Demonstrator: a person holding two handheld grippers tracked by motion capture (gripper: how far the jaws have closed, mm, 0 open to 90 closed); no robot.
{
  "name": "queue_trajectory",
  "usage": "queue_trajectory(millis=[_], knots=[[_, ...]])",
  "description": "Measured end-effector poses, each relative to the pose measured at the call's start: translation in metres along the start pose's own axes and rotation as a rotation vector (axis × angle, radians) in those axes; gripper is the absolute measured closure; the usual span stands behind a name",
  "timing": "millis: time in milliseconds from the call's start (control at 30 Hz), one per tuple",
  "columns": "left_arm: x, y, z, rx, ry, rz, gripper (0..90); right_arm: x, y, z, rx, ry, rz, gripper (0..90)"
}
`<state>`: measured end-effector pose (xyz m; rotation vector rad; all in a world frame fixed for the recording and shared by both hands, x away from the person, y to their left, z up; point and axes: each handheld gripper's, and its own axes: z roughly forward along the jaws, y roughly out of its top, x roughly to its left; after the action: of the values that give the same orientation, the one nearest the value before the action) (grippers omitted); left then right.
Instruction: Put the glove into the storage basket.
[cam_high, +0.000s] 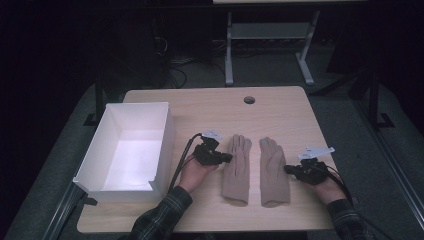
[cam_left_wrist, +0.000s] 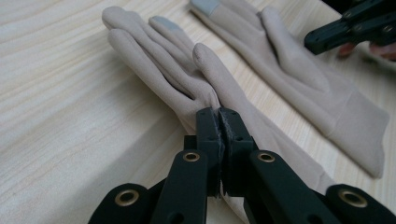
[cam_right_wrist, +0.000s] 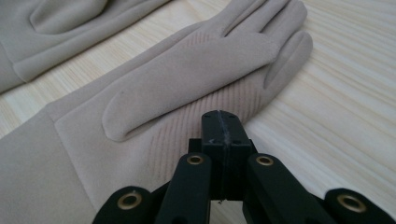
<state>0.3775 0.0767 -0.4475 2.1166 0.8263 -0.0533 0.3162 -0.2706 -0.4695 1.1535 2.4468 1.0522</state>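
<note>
Two beige gloves lie flat, side by side, fingers pointing away, in the middle of the wooden table (cam_high: 280, 107). My left gripper (cam_high: 229, 158) is shut, its tips resting at the left edge of the left glove (cam_high: 237, 167). In the left gripper view the closed jaws (cam_left_wrist: 219, 115) sit by the thumb base of that glove (cam_left_wrist: 173, 60), with the right glove (cam_left_wrist: 299, 70) and the right gripper (cam_left_wrist: 312, 43) beyond. My right gripper (cam_high: 287, 169) is shut at the right edge of the right glove (cam_high: 272, 172). In the right gripper view its tips (cam_right_wrist: 223, 120) overlap that glove's (cam_right_wrist: 187, 79) edge. No fabric shows between either pair of jaws.
An open white box (cam_high: 107, 187) stands on the table's left side, close to my left forearm. A round cable hole (cam_high: 249, 100) sits near the far edge. Bare tabletop lies beyond the gloves. The left glove's cuff (cam_right_wrist: 60, 28) shows at the top left of the right gripper view.
</note>
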Motion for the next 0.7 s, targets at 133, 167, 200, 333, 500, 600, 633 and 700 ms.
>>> queue_trajectory(millis=[133,167,200,333,500,600,633,700], knots=[[-0.001,0.002,0.0,-0.012,-0.014,-0.006,87.5,0.003,0.004,0.004,-0.002,0.018,-0.007,89.8],[-0.002,0.002,0.0,-0.012,-0.016,-0.006,87.5,0.005,0.005,0.005,0.0,0.02,-0.011,89.7],[-0.002,0.002,0.0,-0.011,-0.018,-0.005,87.5,0.007,0.007,0.007,0.002,0.024,-0.012,89.7],[-0.002,0.002,-0.002,-0.019,-0.016,-0.002,87.4,0.012,0.01,0.011,0.004,0.038,-0.033,89.7],[0.003,0.008,-0.003,-0.034,-0.006,-0.011,87.4,0.016,0.018,0.019,0.004,0.059,-0.036,89.8],[0.007,0.01,-0.003,-0.04,0.0,-0.014,87.4,0.017,0.021,0.024,-0.007,0.076,-0.037,89.8],[0.007,0.01,-0.004,-0.045,-0.001,-0.019,87.4,0.017,0.022,0.025,-0.005,0.08,-0.035,89.7],[0.008,0.01,-0.005,-0.049,-0.005,-0.024,87.4,0.019,0.023,0.026,-0.005,0.08,-0.04,89.7]])
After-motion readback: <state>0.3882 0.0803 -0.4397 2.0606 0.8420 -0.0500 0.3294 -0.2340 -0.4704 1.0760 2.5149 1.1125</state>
